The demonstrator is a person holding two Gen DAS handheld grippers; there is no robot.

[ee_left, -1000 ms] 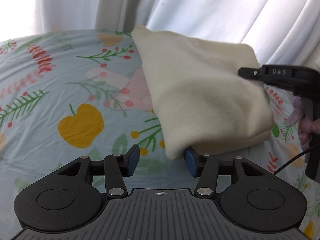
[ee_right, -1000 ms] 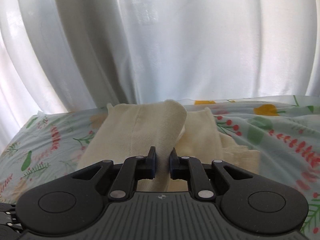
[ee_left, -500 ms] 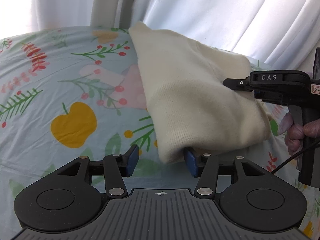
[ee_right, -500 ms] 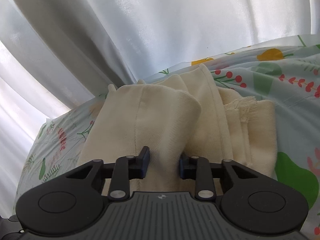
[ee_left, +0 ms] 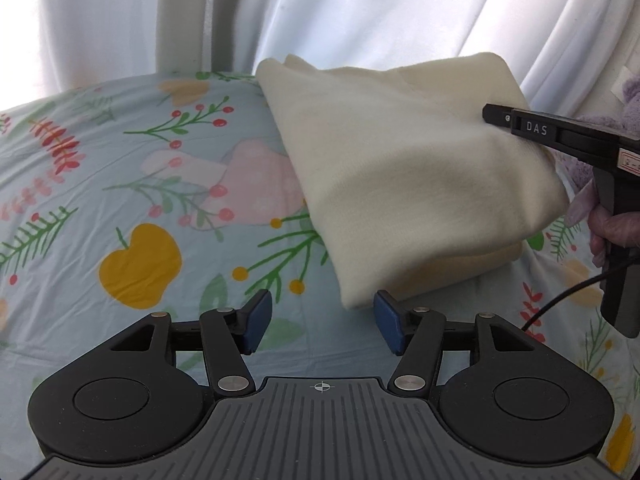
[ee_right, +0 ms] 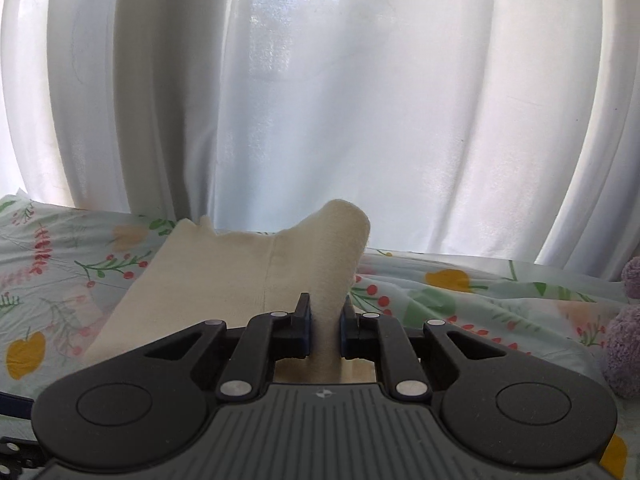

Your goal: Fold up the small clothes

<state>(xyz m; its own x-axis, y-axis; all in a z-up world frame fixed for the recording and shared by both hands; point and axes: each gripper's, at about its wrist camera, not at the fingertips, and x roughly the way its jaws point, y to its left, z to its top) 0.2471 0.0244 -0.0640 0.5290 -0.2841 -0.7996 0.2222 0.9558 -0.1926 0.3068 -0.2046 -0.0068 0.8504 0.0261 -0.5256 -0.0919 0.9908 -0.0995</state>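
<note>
Right gripper pinching cream garment.

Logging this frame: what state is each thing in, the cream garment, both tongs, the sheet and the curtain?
Cream garment: folded over, one end lifted off the bed.
Right tongs: shut on a fold of the cream garment.
Left tongs: open, holding nothing, at the garment's near corner.
Floral bedsheet: spread out, lightly wrinkled.
White curtain: drawn, hanging in folds.
</note>
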